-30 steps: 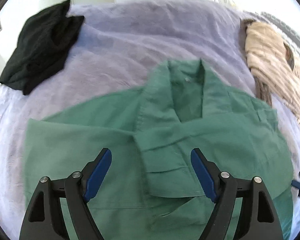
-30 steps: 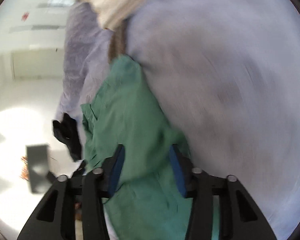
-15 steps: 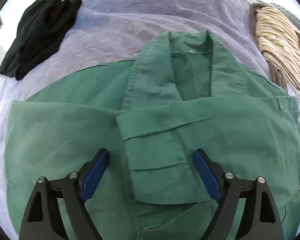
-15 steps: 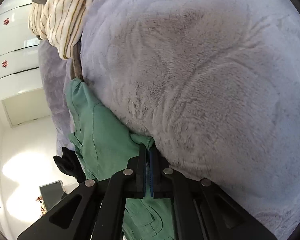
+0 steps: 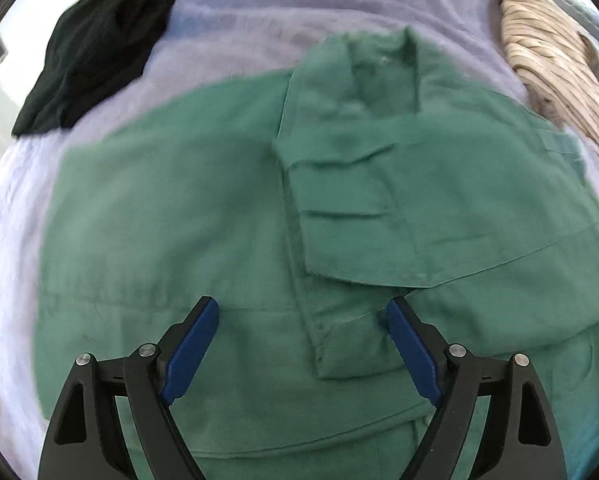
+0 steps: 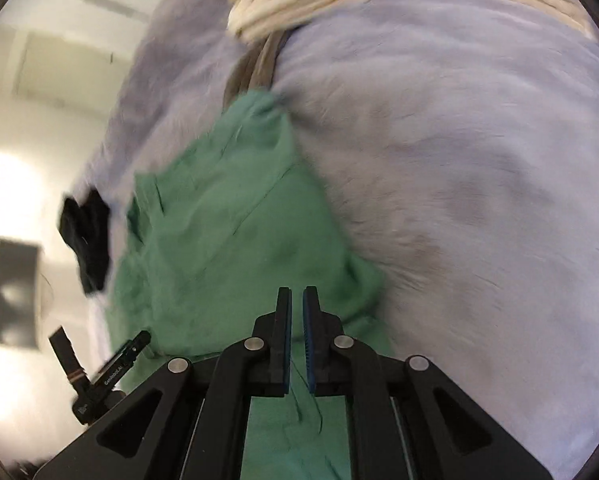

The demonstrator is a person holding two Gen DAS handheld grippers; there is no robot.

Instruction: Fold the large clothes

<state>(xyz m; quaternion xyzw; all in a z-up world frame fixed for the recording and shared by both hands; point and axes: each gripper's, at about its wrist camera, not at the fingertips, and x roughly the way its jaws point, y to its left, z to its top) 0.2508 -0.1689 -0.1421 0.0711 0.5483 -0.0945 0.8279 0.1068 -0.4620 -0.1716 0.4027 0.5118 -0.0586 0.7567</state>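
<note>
A large green shirt (image 5: 159, 220) lies spread on a lilac fleece blanket (image 5: 239, 32), collar at the far side, with one sleeve folded across its chest. My left gripper (image 5: 302, 306) hovers open just above it. The cuff of the folded sleeve (image 5: 351, 340) lies between its blue pads (image 5: 191, 344), which do not touch it. In the right wrist view the shirt (image 6: 227, 220) is bunched at its right edge. My right gripper (image 6: 296, 292) is nearly shut there, its jaws opening a little, with green cloth in the narrow gap.
A black garment (image 5: 95, 48) lies crumpled at the blanket's far left corner. At the far right lies a beige striped garment (image 5: 559, 80). In the right wrist view, blanket (image 6: 479, 160) lies right of the shirt. A dark box (image 6: 15, 292) stands on the pale floor.
My left gripper came down and forward over the shirt, so the sleeve cuff now lies between its fingers. My right gripper closed at the shirt's edge, then rolled and shifted, and its jaws parted slightly.
</note>
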